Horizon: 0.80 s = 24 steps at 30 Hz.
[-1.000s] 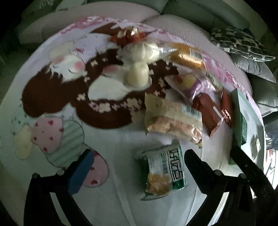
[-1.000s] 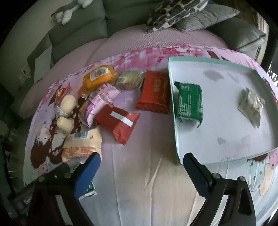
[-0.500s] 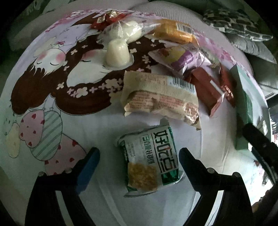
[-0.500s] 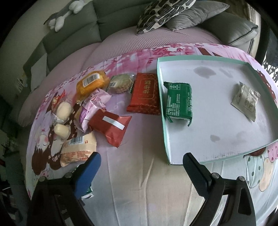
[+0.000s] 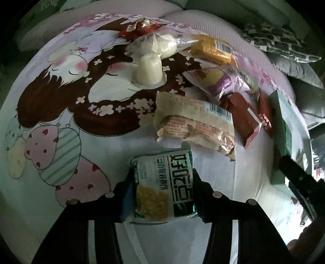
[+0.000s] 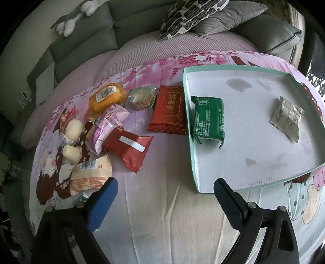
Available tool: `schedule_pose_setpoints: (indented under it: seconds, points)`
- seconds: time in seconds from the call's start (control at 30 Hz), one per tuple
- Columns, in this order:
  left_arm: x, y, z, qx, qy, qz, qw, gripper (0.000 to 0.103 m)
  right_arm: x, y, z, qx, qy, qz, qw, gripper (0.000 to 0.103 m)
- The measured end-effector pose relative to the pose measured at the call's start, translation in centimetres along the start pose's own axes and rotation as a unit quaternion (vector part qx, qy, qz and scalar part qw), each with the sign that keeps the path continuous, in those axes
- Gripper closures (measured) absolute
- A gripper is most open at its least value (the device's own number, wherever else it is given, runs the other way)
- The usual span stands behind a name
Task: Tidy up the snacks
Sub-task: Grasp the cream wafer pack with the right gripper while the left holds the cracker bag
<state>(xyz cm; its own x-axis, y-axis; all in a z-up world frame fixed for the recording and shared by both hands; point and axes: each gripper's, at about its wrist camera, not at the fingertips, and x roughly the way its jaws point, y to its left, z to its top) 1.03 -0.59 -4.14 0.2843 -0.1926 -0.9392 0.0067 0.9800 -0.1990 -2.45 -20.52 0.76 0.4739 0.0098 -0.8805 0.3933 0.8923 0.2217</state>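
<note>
From my seat, the snack pile lies left of the tray, on the printed cloth. Two packets sit in the tray (one at its left wall, one far right), cushions behind.

Green-and-white snack packet: lower centre of left wrist view, pinched at both sides. Loose pile at left of right wrist view: orange pack, red pouch, beige pack. Teal-rimmed tray, right: green packet, grey packet inside.
</note>
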Motion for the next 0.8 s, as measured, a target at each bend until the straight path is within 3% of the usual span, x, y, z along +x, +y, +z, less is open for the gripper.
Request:
schedule_pose_setpoints:
  seconds: [0.37,0.63,0.8]
  points:
    - [-1.0,1.4,0.6,-0.023,-0.013,-0.014,0.9996,0.051,0.3,1.1,-0.2,-0.032,0.002,0.003,0.999,0.006]
    - [-1.9,4.2,1.4,-0.059,-0.026,-0.008,0.9979,0.051,0.3,4.0,-0.2,-0.106,0.003,0.009,0.994,0.006]
    - [-2.4,6.1,2.1,-0.079,-0.034,0.003,0.9963,0.051,1.0,5.9,0.3,-0.164,0.019,0.021,0.986,0.016]
